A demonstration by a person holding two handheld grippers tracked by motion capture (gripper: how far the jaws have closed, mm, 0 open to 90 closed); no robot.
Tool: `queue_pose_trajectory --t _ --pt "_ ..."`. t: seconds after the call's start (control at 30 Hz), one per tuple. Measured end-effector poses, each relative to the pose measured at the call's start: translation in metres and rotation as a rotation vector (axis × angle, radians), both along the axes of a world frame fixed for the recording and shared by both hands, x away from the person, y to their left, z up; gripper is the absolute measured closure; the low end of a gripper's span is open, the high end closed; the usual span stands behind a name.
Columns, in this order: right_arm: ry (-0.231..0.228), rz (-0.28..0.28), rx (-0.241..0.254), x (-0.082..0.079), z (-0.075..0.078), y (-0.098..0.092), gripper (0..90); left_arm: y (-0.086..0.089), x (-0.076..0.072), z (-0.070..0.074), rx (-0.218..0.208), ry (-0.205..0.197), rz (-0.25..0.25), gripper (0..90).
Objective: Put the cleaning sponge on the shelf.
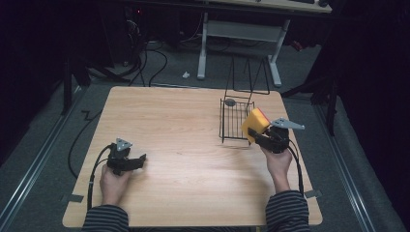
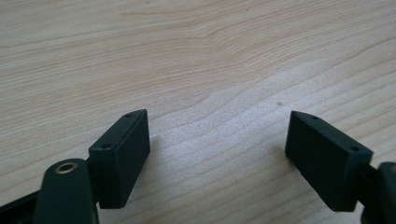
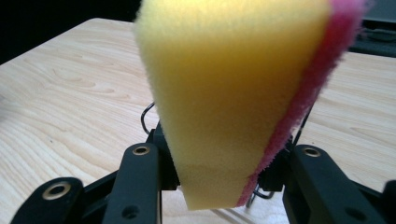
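A yellow sponge point(image 1: 254, 123) with a pink scouring layer is pinched in my right gripper point(image 1: 261, 137), just off the right front corner of a black wire rack point(image 1: 235, 120). In the right gripper view the sponge point(image 3: 233, 93) rises between the jaws, squeezed narrow at its base, and hides most of the rack behind it. My left gripper point(image 1: 140, 159) rests low on the wooden table point(image 1: 183, 140) at the left front. Its jaws stand wide apart in the left gripper view, with bare wood between the fingertips point(image 2: 123, 149).
A small dark round object point(image 1: 230, 102) lies at the back of the wire rack. Beyond the table's far edge stand a white desk frame point(image 1: 241, 38) and loose cables on grey carpet. Both sleeves reach in over the near edge.
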State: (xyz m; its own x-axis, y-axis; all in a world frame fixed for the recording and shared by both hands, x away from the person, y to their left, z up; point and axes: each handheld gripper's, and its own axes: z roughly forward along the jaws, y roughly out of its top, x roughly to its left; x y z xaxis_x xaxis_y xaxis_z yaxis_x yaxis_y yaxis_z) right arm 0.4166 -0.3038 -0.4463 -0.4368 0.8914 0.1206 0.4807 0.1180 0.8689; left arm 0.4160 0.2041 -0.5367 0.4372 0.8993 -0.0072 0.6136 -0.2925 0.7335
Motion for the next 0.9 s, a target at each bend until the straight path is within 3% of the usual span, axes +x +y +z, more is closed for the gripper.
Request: queue_pose_trajectory --t 0.23,0.57,0.63,0.9 --pt "0.024 -0.022 -0.019 0.013 -0.008 0.005 60.8 0.000 0.000 0.000 -0.001 0.000 -0.002 22.5" --pt "0.024 -0.023 -0.058 0.035 -0.006 0.013 60.8 0.000 0.000 0.000 0.000 0.000 -0.002 22.5" --pt "0.004 -0.028 -0.052 0.039 -0.007 0.015 60.7 0.000 0.000 0.000 0.000 0.000 -0.002 22.5" --pt "0.029 -0.058 -0.070 0.053 -0.026 0.017 60.7 0.000 0.000 0.000 0.000 0.000 -0.003 22.5"
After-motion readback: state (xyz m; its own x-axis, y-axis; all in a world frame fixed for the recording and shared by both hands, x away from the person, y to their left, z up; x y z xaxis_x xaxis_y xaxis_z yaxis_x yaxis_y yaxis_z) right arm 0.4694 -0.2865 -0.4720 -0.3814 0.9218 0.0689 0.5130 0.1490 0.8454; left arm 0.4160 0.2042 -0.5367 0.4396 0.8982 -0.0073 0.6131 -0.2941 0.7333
